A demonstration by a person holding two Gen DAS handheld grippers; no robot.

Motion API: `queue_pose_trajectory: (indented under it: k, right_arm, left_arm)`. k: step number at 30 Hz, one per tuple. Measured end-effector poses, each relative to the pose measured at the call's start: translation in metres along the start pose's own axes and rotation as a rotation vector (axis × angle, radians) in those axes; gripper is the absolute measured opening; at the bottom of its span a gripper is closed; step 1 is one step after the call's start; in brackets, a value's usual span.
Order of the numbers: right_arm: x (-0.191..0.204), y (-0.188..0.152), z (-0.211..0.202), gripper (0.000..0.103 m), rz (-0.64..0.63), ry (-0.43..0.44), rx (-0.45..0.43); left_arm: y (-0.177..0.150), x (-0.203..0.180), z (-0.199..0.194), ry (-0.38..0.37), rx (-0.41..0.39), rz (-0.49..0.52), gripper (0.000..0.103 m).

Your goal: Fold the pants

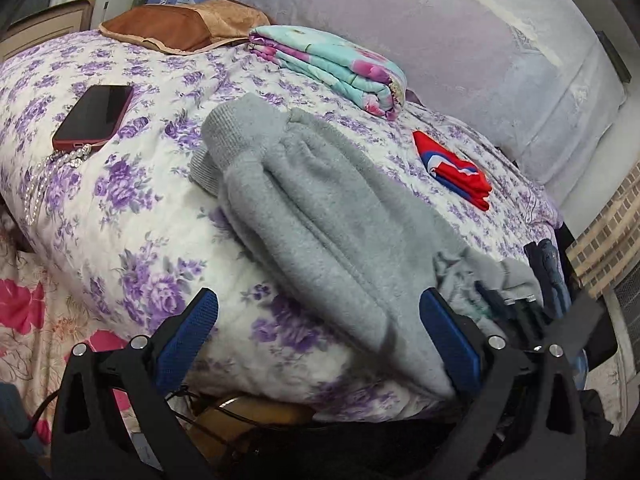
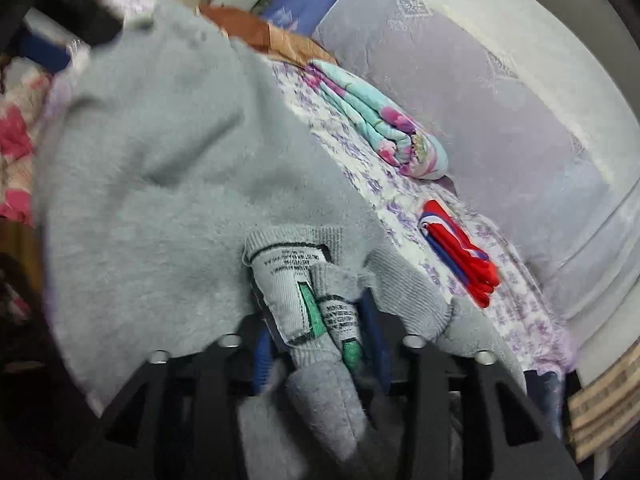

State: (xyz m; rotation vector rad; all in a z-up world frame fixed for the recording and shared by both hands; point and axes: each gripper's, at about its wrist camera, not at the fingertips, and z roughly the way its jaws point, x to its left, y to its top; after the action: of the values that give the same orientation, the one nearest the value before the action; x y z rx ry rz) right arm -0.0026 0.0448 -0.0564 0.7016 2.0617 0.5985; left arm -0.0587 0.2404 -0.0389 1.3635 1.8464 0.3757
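R gripper [image 2: 320,344] clenched on pants [image 1: 320,208] waistband; L gripper [image 1: 316,340] released — I'd carry waistband toward cuffs, edges aligned.

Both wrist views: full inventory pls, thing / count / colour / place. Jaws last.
sweatpants: 1, grey fleece, lying on the quilt in the middle, waistband end with labels pinched in the right jaws
quilt: 1, white with purple flowers, covers the bed
phone: 1, red case with dark screen, on the quilt at left
bead strap: 1, white, trailing from the phone
folded blanket: 1, teal and pink floral, far side of the quilt
pillow: 1, brown, at the far edge of the quilt
folded cloth: 1, red, blue and white, on the quilt at right
left gripper: jaws open, blue pads, straddling the sweatpants' near edge
right gripper: jaws shut on the waistband
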Motion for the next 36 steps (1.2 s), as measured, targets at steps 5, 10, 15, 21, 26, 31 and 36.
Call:
queue_pose_trajectory:
  k: [5,10,15,21,26,31,36]
  right_arm:
    - [-0.052,-0.009,-0.066,0.067,0.161,0.192,-0.154]
    - [-0.126,-0.016,-0.07,0.039,0.359,0.215,-0.135]
    - [-0.105,-0.019,-0.042,0.045,0.181,0.301,-0.008]
    - [-0.083,-0.026,-0.002,0.022,0.144,0.313,0.161]
    - [-0.12,-0.019,-0.033,0.02,0.306,0.319,0.017]
    - [-0.121,-0.004,-0.047,0.024,0.321,0.32,-0.072]
    - [-0.089,0.005,-0.043,0.022,0.177,0.371,-0.071]
  left_arm:
    - [0.002,0.007,0.006,0.01,0.01,-0.003,0.098]
    - [0.004,0.017,0.009,0.008,0.02,-0.037,0.098]
    - [0.0,0.01,0.011,-0.001,0.039,-0.024,0.098]
    - [-0.004,0.001,0.011,-0.011,0.043,-0.005,0.098]
    - [-0.003,0.005,0.009,-0.007,0.035,-0.022,0.098]
    - [-0.005,0.008,0.014,-0.011,0.054,-0.034,0.098]
    - [-0.004,0.008,0.014,-0.009,0.053,-0.036,0.098]
